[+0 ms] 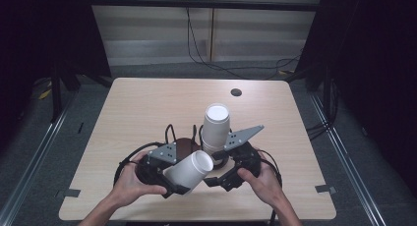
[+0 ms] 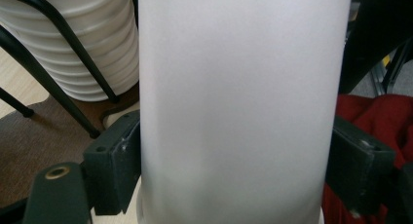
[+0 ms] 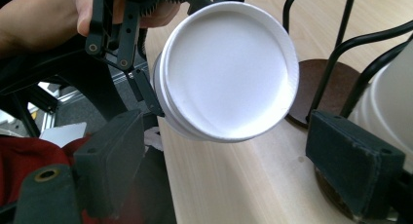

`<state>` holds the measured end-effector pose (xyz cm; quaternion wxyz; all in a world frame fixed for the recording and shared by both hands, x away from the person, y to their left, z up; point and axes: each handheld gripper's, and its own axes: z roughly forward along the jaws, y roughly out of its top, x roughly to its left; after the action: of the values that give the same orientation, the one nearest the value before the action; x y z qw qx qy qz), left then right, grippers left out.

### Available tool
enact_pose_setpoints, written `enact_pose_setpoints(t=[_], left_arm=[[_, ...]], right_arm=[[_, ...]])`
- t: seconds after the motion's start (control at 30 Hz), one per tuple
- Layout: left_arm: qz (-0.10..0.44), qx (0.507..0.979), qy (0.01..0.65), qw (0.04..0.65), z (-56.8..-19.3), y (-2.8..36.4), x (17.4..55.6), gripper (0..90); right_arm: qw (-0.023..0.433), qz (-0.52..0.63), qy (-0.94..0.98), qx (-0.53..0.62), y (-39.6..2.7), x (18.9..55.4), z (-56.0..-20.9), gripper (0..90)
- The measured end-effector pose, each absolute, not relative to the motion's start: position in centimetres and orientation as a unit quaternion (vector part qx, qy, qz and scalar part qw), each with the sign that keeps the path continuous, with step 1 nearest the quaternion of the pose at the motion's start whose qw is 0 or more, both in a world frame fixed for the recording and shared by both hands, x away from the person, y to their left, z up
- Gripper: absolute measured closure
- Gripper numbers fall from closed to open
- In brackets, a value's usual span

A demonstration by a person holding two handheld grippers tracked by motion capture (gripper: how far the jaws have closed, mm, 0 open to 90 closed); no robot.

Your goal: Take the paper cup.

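Note:
My left gripper [image 1: 178, 181] is shut on a white paper cup [image 1: 189, 169] held tilted above the table's front, its closed end pointing up and to the right. In the left gripper view both pads [image 2: 114, 160] press on the cup's wall [image 2: 243, 107]. My right gripper [image 1: 217, 178] stands open just right of the cup. In the right gripper view its pads [image 3: 114, 160] are wide apart and the cup's round end [image 3: 229, 73] faces them a little ahead, untouched. A stack of white cups [image 1: 215, 127] stands upside down in a black wire holder on a brown round base [image 1: 186, 146].
The light wooden table [image 1: 147, 103] has a small dark hole [image 1: 236, 92] near its far edge. Cables loop from both grippers around the holder. Red cloth [image 2: 380, 117] lies below the table's front edge. Dark floor and metal rails flank the table.

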<state>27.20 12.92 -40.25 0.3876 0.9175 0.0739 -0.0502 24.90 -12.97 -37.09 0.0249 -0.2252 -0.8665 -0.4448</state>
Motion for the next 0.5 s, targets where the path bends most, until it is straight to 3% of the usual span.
enact_pose_setpoints(t=[0.5], left_arm=[[-0.045,0.937,0.074,0.339,-40.26,12.68,27.16,19.4]], right_arm=[[0.049,-0.411,-0.888,-0.201,-12.00,24.87,-37.96,14.9]])
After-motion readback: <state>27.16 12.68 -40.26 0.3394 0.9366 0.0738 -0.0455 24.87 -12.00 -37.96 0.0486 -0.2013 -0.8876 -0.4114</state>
